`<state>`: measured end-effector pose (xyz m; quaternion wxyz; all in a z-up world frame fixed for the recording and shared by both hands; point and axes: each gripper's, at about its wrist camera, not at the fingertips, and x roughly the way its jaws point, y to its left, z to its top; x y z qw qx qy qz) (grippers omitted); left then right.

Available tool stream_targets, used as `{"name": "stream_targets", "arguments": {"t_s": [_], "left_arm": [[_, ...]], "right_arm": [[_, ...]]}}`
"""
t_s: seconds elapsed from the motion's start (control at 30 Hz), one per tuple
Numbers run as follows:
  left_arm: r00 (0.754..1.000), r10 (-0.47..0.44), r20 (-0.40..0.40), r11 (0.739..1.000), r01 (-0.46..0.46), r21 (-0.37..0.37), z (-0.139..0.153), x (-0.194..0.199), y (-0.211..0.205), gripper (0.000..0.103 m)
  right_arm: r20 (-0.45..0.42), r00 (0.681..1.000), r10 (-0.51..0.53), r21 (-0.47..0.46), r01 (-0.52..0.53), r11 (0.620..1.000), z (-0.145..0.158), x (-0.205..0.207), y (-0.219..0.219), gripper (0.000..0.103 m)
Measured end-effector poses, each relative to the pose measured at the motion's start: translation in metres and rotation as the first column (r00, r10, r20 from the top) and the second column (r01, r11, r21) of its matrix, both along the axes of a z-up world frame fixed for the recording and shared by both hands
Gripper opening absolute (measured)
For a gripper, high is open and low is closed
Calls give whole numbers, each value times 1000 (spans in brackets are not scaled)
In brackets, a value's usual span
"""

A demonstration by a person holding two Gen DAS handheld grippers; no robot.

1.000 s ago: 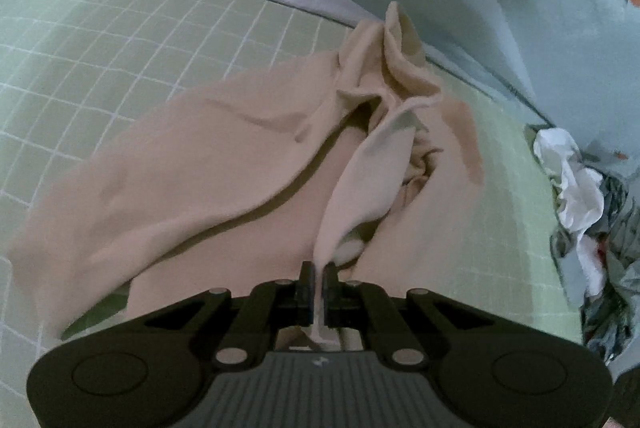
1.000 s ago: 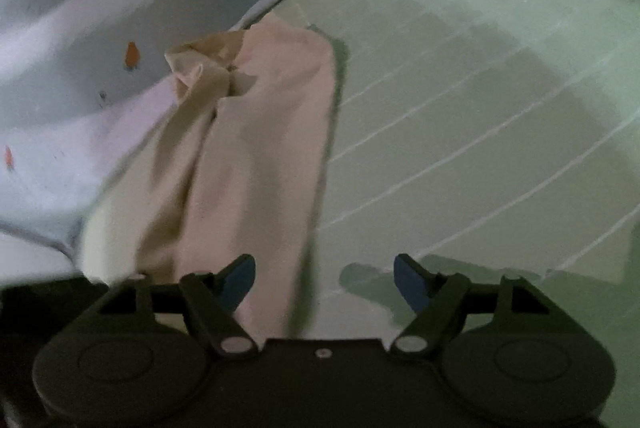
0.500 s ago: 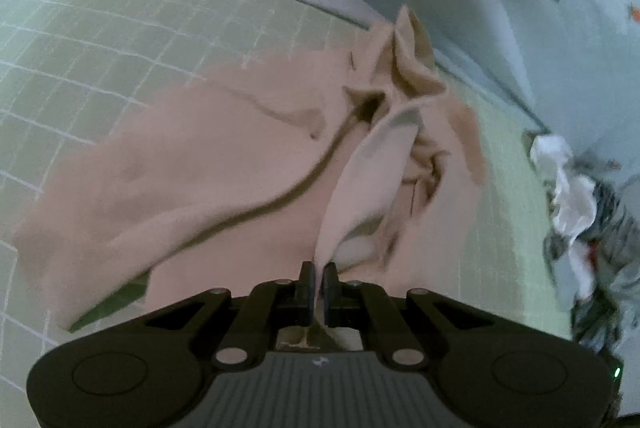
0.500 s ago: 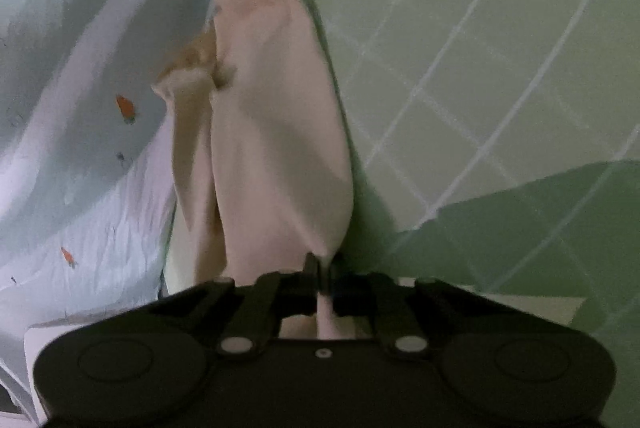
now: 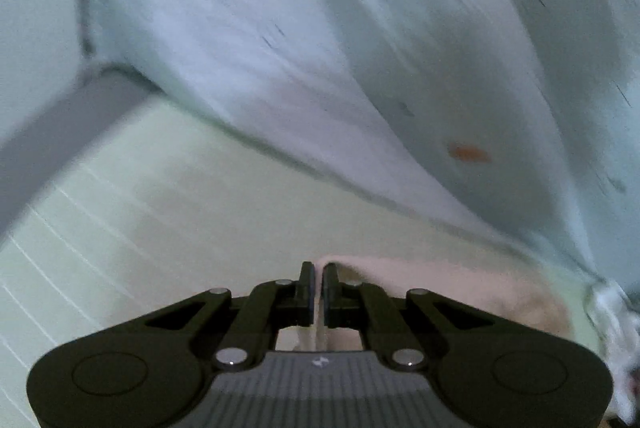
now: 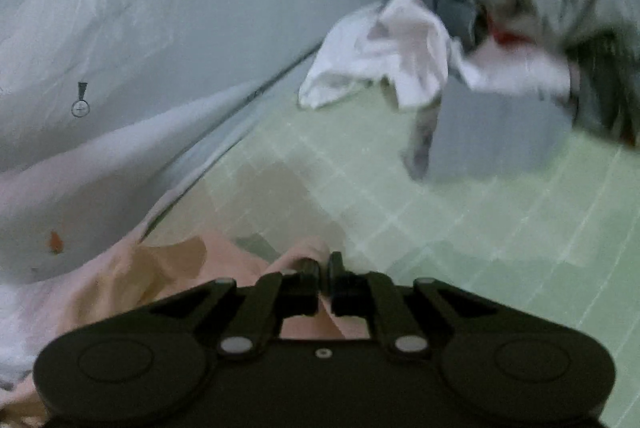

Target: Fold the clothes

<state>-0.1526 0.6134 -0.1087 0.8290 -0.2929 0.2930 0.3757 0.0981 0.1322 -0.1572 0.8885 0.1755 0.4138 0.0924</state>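
Note:
A peach-pink garment (image 5: 460, 292) lies low in the left wrist view, to the right of my left gripper (image 5: 317, 270), which is shut on an edge of it. The view is blurred. In the right wrist view the same garment (image 6: 152, 276) bunches at lower left, and my right gripper (image 6: 325, 262) is shut on a fold of it. Both grippers hold the cloth over the green checked sheet (image 6: 480, 228). Most of the garment is hidden below the grippers.
A pale blue quilt with carrot prints (image 5: 360, 47) (image 6: 160, 7) rises behind the sheet. A heap of white and grey clothes (image 6: 460, 39) lies at the back right of the right wrist view and shows at the left wrist view's right edge (image 5: 616, 328).
The right gripper went from open to shut on the garment. Both views have swung up and away: the spread garment dropped out of sight, and the quilt and clothes heap came into view.

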Motion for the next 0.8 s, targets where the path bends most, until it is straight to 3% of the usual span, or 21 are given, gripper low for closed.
{"name": "stream_targets", "arguments": {"t_s": [0.1,0.13,0.17,0.23,0.27,0.33,0.47,0.67,0.8], "left_arm": [[992,110,-56,992,-106,61,-4,-2,12,8],[988,127,-83,990,-121,77,-7,-2,11,12],[987,121,-105,990,-112,89,-11,-2,6,17],[988,77,-137,993,-64,95,-20,-3,-7,39],[988,42,-146,996,-30,80,-26,-6,-15,42],[987,-33,-158,999,39,37,-38,-12,-33,50],[964,-186,-188,983,181,-43,-67,-17,-69,56],[893,-357,-276,933,352,-67,-98,0,-115,62],[865,-419,-275,907,413,-82,-110,16,-126,65]], "right_arm": [[-21,1000,2,-81,-3,997,-6,0,18,15],[-25,1000,5,-102,-7,995,-11,-3,26,26],[-23,1000,12,-121,-15,993,-14,-12,33,47],[-18,999,28,-157,-31,987,-22,-32,48,65],[-16,999,36,-175,-39,984,-26,-43,56,76],[-33,996,80,-174,-85,981,-30,-61,73,86],[-130,966,222,-71,-232,970,-47,-90,104,85],[-146,922,358,-79,-372,925,-56,-107,138,87],[-156,882,444,-85,-460,884,-63,-117,161,87]]}}
